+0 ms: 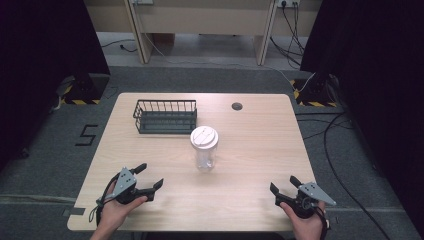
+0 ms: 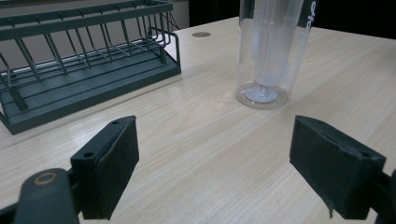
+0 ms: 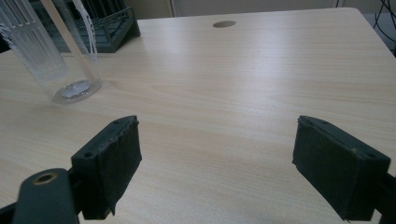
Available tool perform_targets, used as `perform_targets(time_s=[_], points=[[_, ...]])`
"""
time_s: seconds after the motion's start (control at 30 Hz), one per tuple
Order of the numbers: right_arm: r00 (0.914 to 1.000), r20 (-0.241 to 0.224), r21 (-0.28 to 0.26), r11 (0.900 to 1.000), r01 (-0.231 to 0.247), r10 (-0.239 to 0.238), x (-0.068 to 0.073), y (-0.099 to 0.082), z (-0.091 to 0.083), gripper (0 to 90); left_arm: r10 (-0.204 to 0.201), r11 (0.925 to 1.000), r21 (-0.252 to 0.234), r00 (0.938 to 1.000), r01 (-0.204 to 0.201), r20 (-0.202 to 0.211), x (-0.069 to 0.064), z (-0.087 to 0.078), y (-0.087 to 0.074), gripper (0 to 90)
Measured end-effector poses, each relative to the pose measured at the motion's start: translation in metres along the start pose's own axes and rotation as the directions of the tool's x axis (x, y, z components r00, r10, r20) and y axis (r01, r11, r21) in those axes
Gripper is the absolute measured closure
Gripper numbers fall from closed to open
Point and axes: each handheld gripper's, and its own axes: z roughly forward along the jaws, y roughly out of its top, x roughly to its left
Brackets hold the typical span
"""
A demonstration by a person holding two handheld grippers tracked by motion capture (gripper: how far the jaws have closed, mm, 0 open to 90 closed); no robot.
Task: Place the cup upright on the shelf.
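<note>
A clear plastic tumbler with a white lid stands upright at the middle of the light wooden table. Behind it to the left sits a dark wire basket, empty. My left gripper rests near the front left edge, open, nothing between its jaws. My right gripper sits near the front right edge, also open and empty. From the left gripper view the tumbler rises ahead to the right and the basket ahead to the left. The right gripper view has the tumbler at its upper left.
A round cable hole marks the far side of the table. Cables trail over the grey floor to the right. Black curtains hang at both sides, and a wooden bench stands beyond the table.
</note>
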Motion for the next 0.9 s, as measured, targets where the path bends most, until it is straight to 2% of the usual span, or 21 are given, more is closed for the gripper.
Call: perform_targets(time_s=[0.23,0.47,0.77,0.9], points=[[0.9999,0.0,-0.004,0.9999,0.012,-0.012,0.0,0.0,0.0,15.7,0.004,0.9999,-0.014,0.9996,-0.004,0.028,-0.005,0.007,0.004,14.6],[1.0,-0.003,-0.003,1.0,0.003,-0.003,0.0,0.0,0.0,15.7,0.004,0.9995,-0.032,0.9991,-0.003,0.043,-0.013,0.015,0.01,14.5],[1.0,-0.004,-0.004,1.0,0.001,-0.001,0.0,0.0,0.0,15.8,0.011,0.9992,-0.039,0.9957,-0.008,0.092,-0.025,0.034,0.021,14.5],[1.0,-0.004,-0.005,1.0,0.0,0.0,0.0,0.0,0.0,15.8,0.017,0.9992,-0.038,0.9947,-0.013,0.102,-0.027,0.042,0.025,14.5]])
